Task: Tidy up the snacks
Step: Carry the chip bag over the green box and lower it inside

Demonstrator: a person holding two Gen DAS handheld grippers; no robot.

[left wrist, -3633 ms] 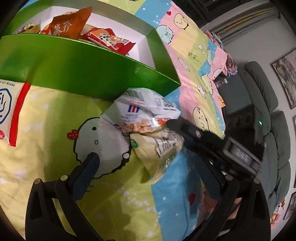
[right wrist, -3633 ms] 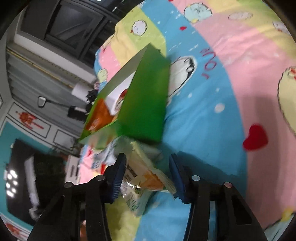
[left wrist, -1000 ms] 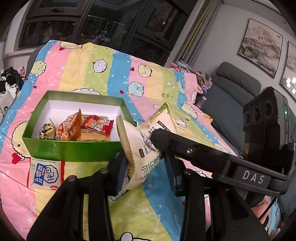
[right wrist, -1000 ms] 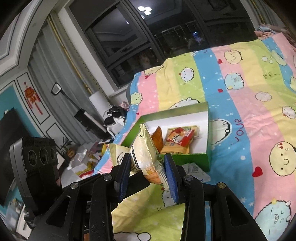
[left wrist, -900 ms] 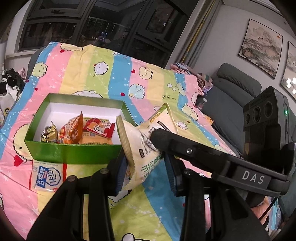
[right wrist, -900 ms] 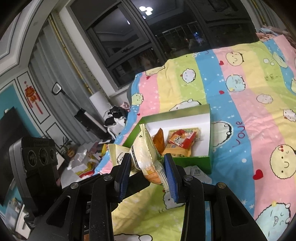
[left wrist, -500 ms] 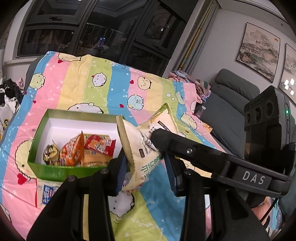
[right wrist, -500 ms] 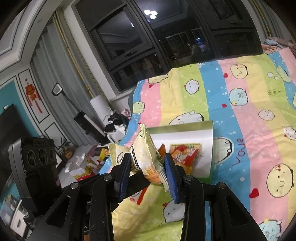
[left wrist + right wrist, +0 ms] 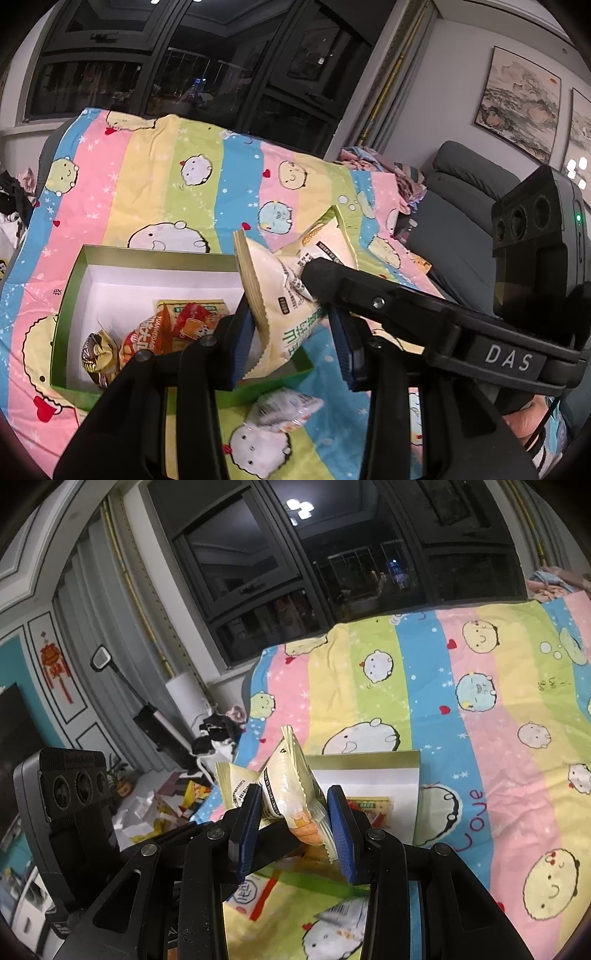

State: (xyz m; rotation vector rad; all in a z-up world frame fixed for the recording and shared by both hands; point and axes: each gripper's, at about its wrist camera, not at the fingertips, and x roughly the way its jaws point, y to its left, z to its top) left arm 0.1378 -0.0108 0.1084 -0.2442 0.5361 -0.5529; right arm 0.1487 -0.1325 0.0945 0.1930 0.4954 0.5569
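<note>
Both grippers, left (image 9: 291,343) and right (image 9: 291,825), clamp 1 pale yellow snack bag (image 9: 280,291) narrowly between their pads, above the green box's (image 9: 66,295) near-right corner. 1 clear packet (image 9: 284,410) lies outside the box's near wall on the striped blanket (image 9: 155,177), which stays open beyond.

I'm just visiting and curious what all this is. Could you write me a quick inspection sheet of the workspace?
Surface: striped cartoon blanket.
Job's things: green box holding several snack packets; pale snack bag held above it.
Clutter: two packets on the blanket by the box, one clear, one white with red.
Tongs: left tongs and right tongs both clamp the pale bag.
Cables: thin cord by the hand.
Surroundings: dark windows, grey sofa, wall paintings.
</note>
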